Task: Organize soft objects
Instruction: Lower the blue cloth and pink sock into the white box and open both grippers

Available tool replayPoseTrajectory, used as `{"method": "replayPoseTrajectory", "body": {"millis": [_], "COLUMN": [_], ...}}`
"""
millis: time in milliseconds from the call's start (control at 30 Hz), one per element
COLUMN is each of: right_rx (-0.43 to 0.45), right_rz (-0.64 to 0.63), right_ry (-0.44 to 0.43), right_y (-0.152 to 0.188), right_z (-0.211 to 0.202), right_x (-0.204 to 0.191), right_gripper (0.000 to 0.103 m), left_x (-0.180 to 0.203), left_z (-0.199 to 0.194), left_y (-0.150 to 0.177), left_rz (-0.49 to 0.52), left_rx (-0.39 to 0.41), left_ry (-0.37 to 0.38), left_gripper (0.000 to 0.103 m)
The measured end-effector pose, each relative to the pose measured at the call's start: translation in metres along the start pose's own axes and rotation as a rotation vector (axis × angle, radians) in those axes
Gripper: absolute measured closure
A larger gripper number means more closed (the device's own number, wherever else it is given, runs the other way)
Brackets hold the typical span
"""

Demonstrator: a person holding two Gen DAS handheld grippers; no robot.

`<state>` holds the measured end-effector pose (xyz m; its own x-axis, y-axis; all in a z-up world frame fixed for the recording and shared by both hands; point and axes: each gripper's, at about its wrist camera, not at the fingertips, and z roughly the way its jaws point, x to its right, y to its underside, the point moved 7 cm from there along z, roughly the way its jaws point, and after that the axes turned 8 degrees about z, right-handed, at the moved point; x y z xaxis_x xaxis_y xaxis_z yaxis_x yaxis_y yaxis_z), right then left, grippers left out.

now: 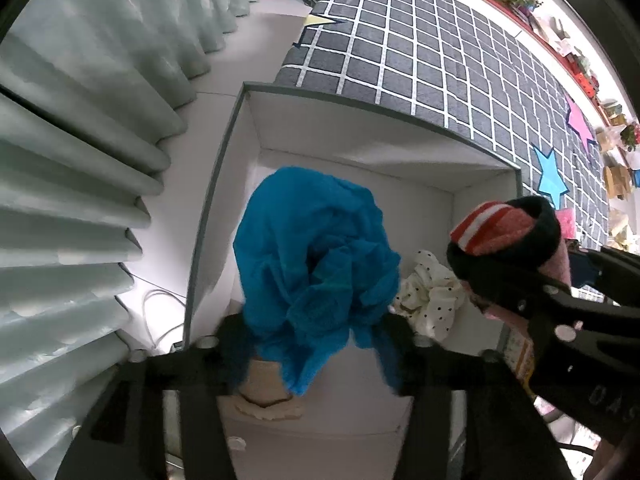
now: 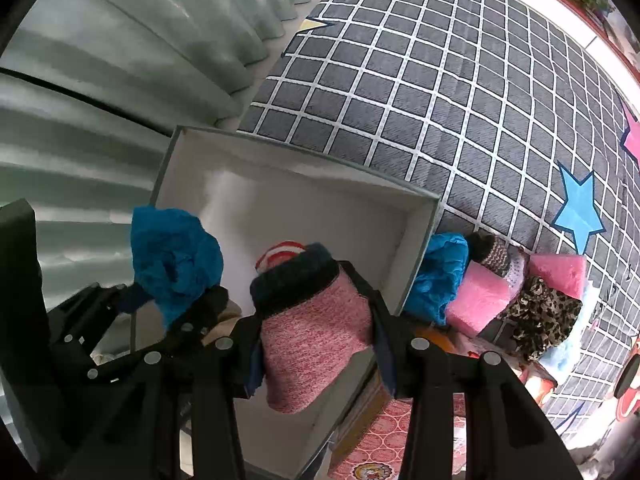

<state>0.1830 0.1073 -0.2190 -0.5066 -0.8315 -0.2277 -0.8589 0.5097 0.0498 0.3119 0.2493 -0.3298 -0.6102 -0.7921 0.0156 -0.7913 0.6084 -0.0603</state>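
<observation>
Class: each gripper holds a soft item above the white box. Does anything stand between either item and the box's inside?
Nothing visible does. The crumpled blue cloth in the left gripper and the pink knitted sock in the right gripper hang over the open, lidless white box.

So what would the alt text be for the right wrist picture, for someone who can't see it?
The right gripper clamps a pink knitted sock over an open white box, while the left gripper beside it holds a crumpled blue cloth. More soft items lie piled outside the box on a grey checked mat.
</observation>
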Motion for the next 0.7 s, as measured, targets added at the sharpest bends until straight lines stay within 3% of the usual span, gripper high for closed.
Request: {"method": "replayPoseTrajectory", "body": {"millis": [67,133,267,300,333,367,433,500,533,567,700], "right_rx": [0.002,0.007,0.018,0.021,0.026,0.039,0.057,0.063,0.064,0.069,0.097], "right_rz": [0.004,0.010,0.017,0.020,0.022,0.028,0.039,0.050,0.053,0.061,0.094], "right_ry": [-0.006,-0.010,-0.013,-0.012,-0.011,-0.011,-0.015,-0.017,-0.018,-0.021,-0.033], "right_y": [0.000,0.000,-0.001,-0.001,-0.001,-0.001,-0.001,-0.001,0.000,0.000,0.003], "right_z": [0.000,-0.001,-0.004,-0.005,-0.006,-0.009,-0.013,-0.017,-0.018,-0.020,-0.034], "right_x": [0.000,0.000,0.002,0.002,0.003,0.004,0.006,0.009,0.010,0.013,0.026], "right_gripper": [0.056,0.045,0.043,0.037,0.020,0.013,0.013,0.012,0.002,0.000,0.000], "left_x": [-0.002,-0.003,-0.005,-0.006,-0.006,-0.005,-0.006,-0.005,-0.004,-0.003,0.006], "left_z": [-0.001,0.001,0.004,0.004,0.004,0.004,0.005,0.006,0.006,0.006,0.003], "left_y": [0.001,0.002,0.004,0.004,0.005,0.005,0.007,0.008,0.008,0.009,0.005], "left_rz": [-0.003,-0.016,-0.045,-0.053,-0.060,-0.070,-0.087,-0.096,-0.099,-0.105,-0.104], "left_rx": [0.002,-0.010,-0.023,-0.021,-0.023,-0.025,-0.031,-0.028,-0.028,-0.028,-0.031], "left_ry": [-0.017,-0.003,0.014,0.013,0.017,0.034,0.042,0.046,0.047,0.050,0.096], "left_gripper": [0.030,0.028,0.023,0.020,0.019,0.015,0.001,0.000,0.000,0.000,0.000]}}
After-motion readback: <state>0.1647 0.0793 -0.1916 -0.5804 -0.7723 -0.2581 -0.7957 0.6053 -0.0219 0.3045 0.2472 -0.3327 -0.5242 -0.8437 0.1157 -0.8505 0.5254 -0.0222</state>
